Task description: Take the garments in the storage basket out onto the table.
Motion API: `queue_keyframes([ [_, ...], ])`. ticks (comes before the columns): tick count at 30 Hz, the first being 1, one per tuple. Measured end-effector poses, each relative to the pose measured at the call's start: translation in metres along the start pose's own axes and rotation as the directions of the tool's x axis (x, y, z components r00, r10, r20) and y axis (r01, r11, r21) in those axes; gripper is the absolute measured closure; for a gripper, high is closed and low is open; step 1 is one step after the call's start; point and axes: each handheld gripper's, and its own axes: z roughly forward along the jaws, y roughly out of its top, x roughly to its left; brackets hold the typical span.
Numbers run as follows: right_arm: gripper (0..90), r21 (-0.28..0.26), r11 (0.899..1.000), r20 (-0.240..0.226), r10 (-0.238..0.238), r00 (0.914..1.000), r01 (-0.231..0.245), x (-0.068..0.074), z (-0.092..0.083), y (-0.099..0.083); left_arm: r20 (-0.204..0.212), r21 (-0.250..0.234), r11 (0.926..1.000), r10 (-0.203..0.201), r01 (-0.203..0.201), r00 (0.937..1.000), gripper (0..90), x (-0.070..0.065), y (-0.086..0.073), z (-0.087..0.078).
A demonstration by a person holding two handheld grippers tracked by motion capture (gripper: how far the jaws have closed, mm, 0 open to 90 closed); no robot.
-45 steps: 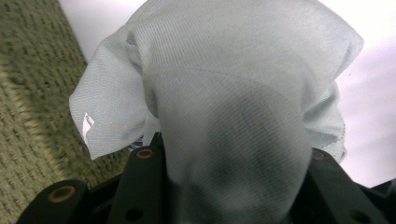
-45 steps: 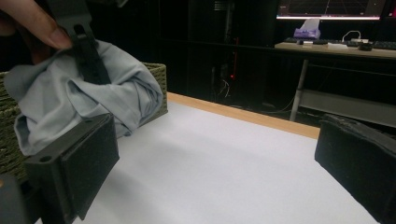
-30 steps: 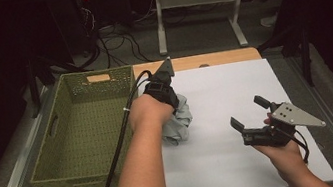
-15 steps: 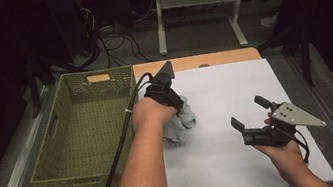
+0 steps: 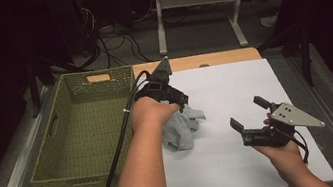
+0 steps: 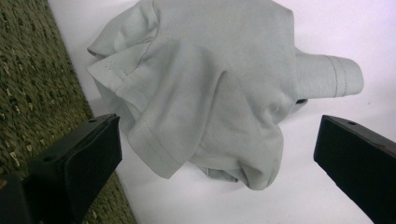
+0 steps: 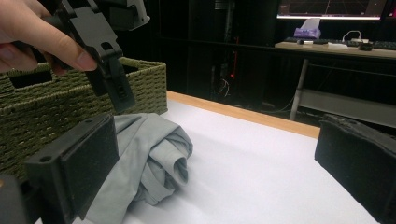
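Left hand-held gripper [image 5: 176,103]: hangs over the grey garment [image 6: 205,88]; its jaws have just been opening and now stand wide apart, pads clear of the cloth, nothing gripped.
Right hand-held gripper [image 5: 250,116]: held above the white sheet [image 5: 233,83] to the garment's right, well apart from it, jaws spread wide and empty.
Grey garment: crumpled in a heap on the white sheet on the table [image 5: 190,63], just beside the green woven basket [image 5: 80,137].
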Motion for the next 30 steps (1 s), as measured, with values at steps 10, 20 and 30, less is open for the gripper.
queue_keyframes([
  [10,0.9,0.001,1.000,-0.001,0.001,1.0000,-0.001,0.000,0.000,0.000,-0.032,0.011,0.9996,0.028,-0.028,0.9991,0.6,-0.010,-0.008,-0.001],
  [20,0.9,0.001,1.000,-0.009,0.000,1.0000,0.000,0.002,0.001,0.000,-0.046,0.017,0.9990,0.042,-0.041,0.9981,0.6,-0.012,-0.026,-0.005],
  [30,0.9,0.001,1.000,-0.009,0.000,1.0000,0.000,0.003,0.001,0.000,0.003,0.002,0.9993,0.038,-0.038,0.9993,0.6,-0.016,-0.048,-0.006],
])
